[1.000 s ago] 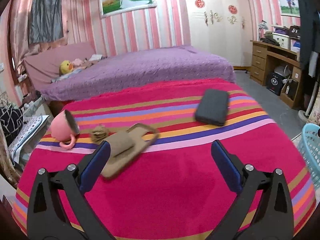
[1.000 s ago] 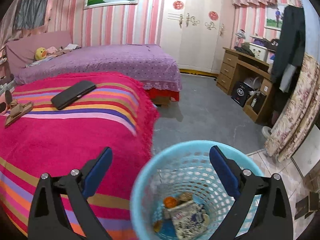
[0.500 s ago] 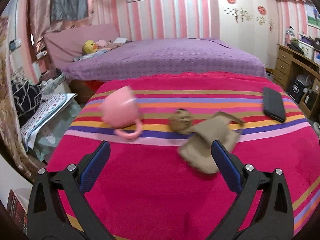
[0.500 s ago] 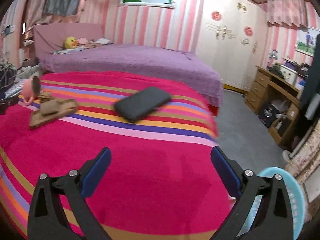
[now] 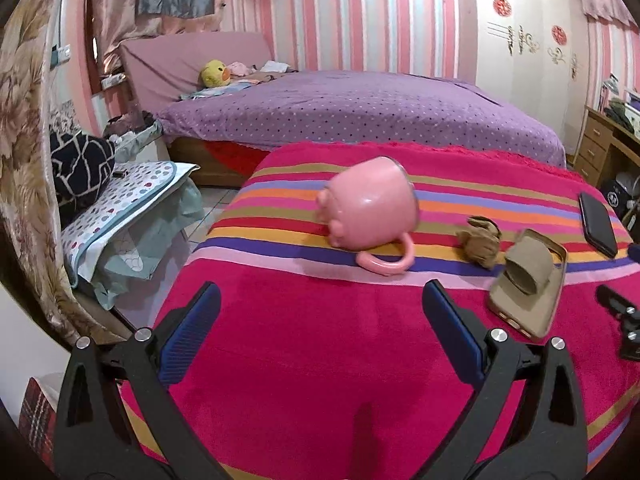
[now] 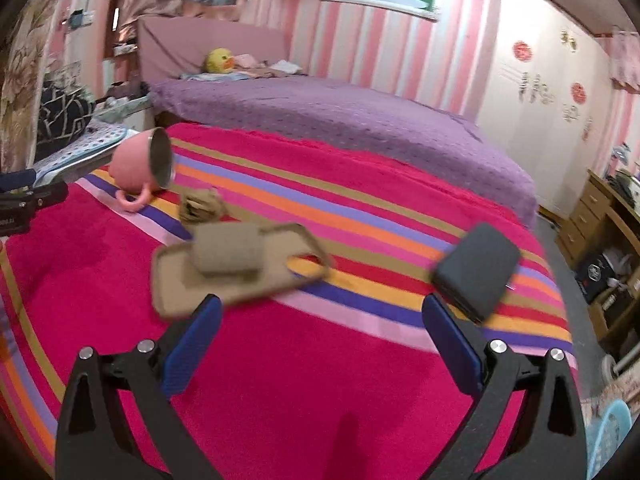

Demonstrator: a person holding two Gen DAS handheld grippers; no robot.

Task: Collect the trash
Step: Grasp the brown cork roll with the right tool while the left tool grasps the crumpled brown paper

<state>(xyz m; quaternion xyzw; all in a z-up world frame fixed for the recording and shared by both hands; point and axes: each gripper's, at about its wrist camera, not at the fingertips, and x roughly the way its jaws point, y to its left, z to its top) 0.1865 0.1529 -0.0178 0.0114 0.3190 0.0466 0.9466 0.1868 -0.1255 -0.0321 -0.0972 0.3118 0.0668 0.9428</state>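
Observation:
A crumpled brown paper wad (image 5: 480, 242) lies on the striped red blanket (image 5: 320, 360), between a tipped pink mug (image 5: 370, 210) and a tan phone case (image 5: 528, 280). My left gripper (image 5: 320, 336) is open and empty, just short of the mug. In the right wrist view the wad (image 6: 200, 205), the mug (image 6: 144, 168) and the tan case (image 6: 232, 268) lie ahead and to the left. My right gripper (image 6: 320, 340) is open and empty above the blanket (image 6: 320, 380), near the case. A blue trash basket (image 6: 612, 440) shows at the lower right edge.
A black phone (image 5: 598, 224) lies at the blanket's right side; it also shows in the right wrist view (image 6: 476, 272). A purple bed (image 5: 360, 112) stands behind. Bags and cushions (image 5: 120, 208) crowd the floor at left. A wooden desk (image 6: 608, 216) stands at right.
Both grippers have swung left. The right one left the blue basket and now faces the blanket near the tan case. The left one has come closer to the mug.

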